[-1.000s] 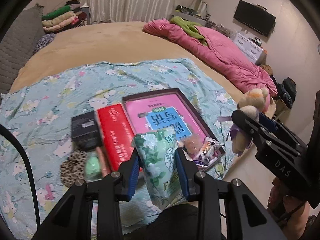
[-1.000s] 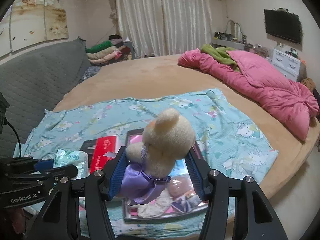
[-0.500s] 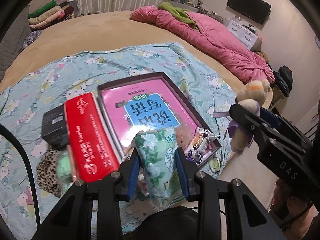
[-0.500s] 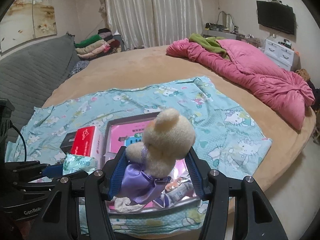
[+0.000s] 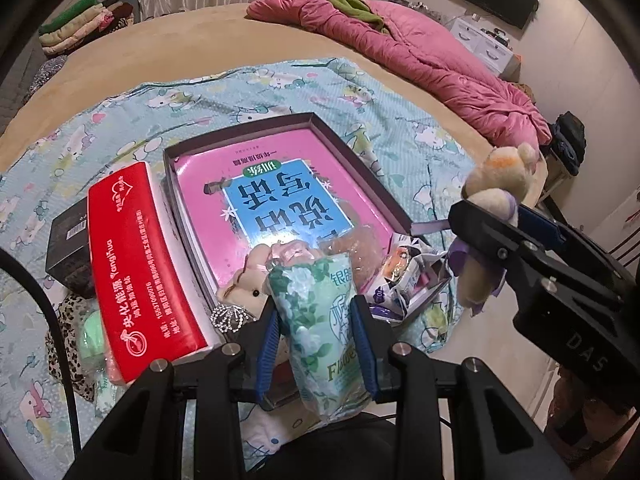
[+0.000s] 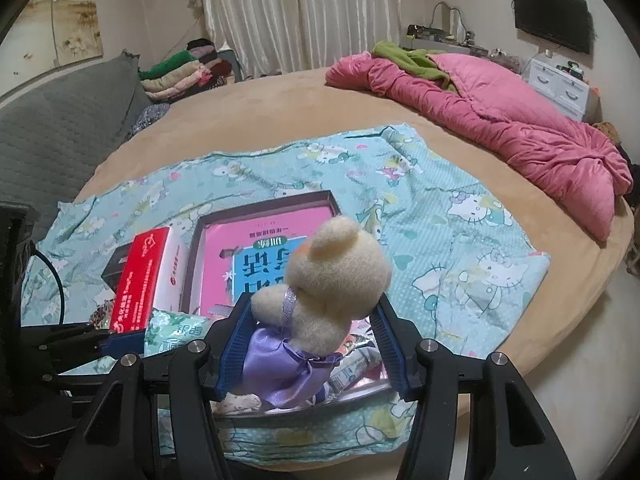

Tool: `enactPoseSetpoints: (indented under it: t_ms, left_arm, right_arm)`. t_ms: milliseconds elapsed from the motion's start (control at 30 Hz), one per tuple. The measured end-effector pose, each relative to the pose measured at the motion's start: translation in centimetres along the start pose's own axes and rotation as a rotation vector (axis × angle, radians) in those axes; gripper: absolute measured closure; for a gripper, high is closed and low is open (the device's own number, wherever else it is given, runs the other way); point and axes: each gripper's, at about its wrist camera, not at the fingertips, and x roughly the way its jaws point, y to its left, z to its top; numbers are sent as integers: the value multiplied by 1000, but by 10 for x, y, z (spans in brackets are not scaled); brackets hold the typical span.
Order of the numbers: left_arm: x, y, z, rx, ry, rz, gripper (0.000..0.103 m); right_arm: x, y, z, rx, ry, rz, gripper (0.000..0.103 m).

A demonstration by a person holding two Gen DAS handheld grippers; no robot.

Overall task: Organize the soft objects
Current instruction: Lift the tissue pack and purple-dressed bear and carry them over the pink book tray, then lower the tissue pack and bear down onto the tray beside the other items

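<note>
The round bed (image 6: 280, 120) carried a cartoon-print sheet (image 6: 440, 216), and on it lay a shallow dark tray (image 5: 352, 160) with a pink book (image 5: 256, 200) filling its floor. A red box (image 5: 140, 264) stood just beside the tray's left wall. The left gripper (image 5: 316, 320) had its fingers (image 5: 267, 340) closed on a green floral tissue pack (image 5: 316, 308), held upright, long axis along the fingers, over the tray's near edge, where a small plush (image 5: 248, 284) and wrappers (image 5: 404, 276) already sat. The right gripper (image 6: 308, 344) clamped a cream teddy in a purple dress (image 6: 332, 272), head pointing away, above the tray's near right corner. Both loads hung just over the tray, so release probably lay straight below; the left looked marginally nearer the pile.
</note>
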Motion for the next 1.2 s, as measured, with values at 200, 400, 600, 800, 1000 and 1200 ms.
enactPoseSetpoints:
  t_ms: [200, 400, 600, 800, 1000, 1200]
  left_arm:
    - [14, -1, 0, 11, 22, 2, 68]
    - [28, -6, -1, 26, 48, -14, 68]
    - [39, -10, -3, 39, 69, -16, 68]
    - [50, -7, -2, 34, 90, -14, 68]
    - [59, -3, 0, 29, 97, -12, 68]
    - [63, 1, 1, 29, 98, -6, 68]
  right_arm:
    - [11, -4, -5, 5, 24, -5, 44]
    - [21, -11, -8, 9, 44, -12, 43]
    - [30, -17, -11, 16, 67, -20, 43]
    - [39, -17, -15, 4, 94, -28, 43]
    - [49, -19, -19, 4, 124, -29, 43]
    - [57, -15, -21, -8, 145, -29, 43]
